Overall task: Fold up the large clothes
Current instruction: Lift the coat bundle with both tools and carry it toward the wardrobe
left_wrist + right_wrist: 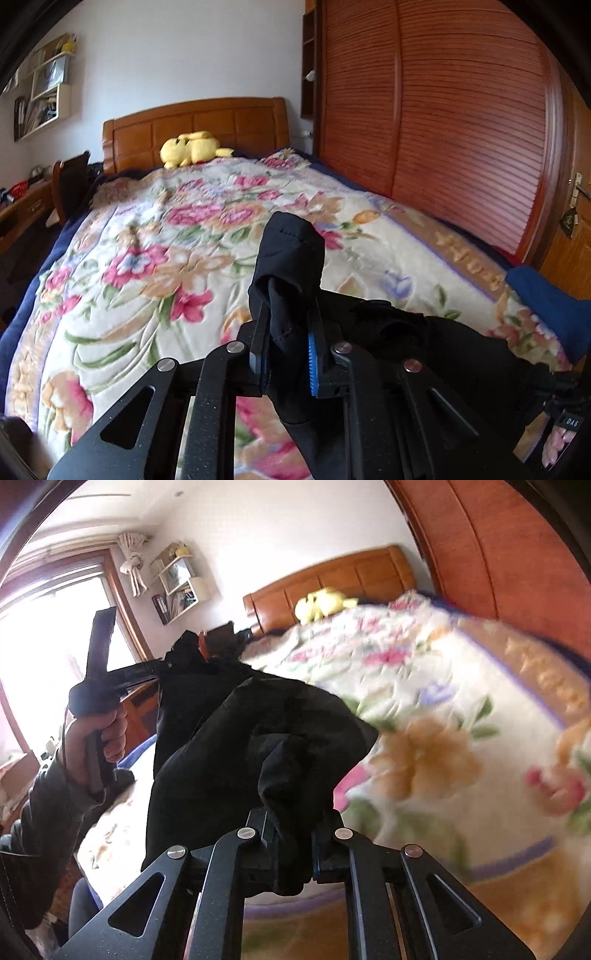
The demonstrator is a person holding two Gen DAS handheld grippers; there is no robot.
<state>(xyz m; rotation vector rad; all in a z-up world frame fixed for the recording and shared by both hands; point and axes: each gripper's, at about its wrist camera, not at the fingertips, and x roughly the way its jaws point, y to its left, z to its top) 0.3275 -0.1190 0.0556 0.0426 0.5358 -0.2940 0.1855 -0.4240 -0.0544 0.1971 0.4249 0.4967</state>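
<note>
My left gripper (286,314) and right gripper (291,812) each clamp bunched black garment (236,746), lifted over the floral bedspread (155,236). Next, I'd spread it flat.

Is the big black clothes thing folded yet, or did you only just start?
Only just started. Done: both grippers have grabbed the black fabric garment. In hand: the left gripper and right gripper hold it bunched above the floral quilted bedspread. Left: laying it flat and making every fold; no neat fold shows yet.

black garment (291,254), floral cream blanket (155,236) — yellow plush (192,147)
</note>
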